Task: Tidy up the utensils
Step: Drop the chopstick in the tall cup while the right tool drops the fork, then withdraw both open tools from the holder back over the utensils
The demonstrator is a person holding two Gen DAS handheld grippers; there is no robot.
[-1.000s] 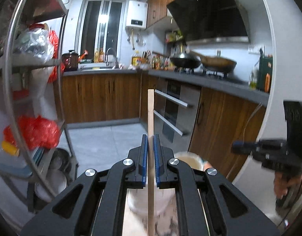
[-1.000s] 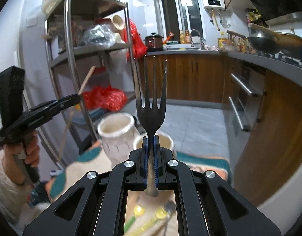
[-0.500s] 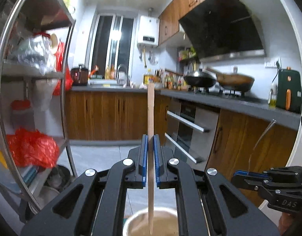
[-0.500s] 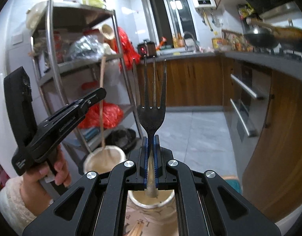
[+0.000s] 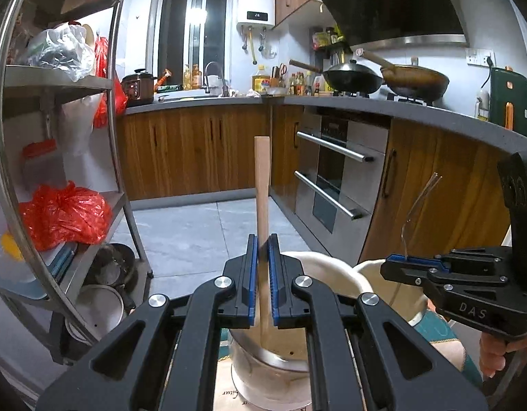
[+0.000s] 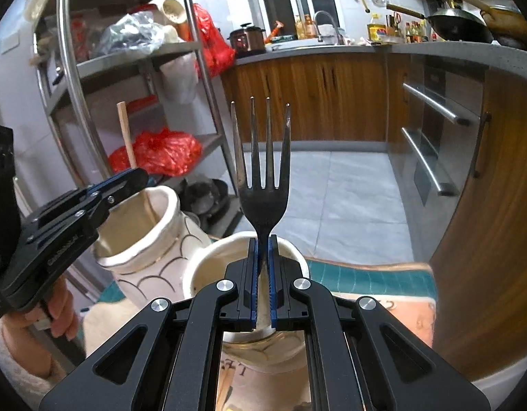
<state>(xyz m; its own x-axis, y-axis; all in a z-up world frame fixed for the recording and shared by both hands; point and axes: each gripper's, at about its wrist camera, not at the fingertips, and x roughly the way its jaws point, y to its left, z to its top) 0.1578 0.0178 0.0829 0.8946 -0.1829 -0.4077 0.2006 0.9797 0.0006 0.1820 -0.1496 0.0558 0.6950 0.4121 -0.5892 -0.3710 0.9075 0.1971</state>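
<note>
Left wrist view, right gripper (image 5: pixel 397 267) marked "DAS"

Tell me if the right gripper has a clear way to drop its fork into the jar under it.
Probably yes. The right gripper is shut on the fork, handle hanging into the open jar. The left gripper with its stick is over the neighbouring jar, clear of it.

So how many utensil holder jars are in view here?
2. The scalloped cream jar sits below the left gripper, with the chopstick reaching into it; the plain jar sits beside it, under the right gripper and its fork.
</note>
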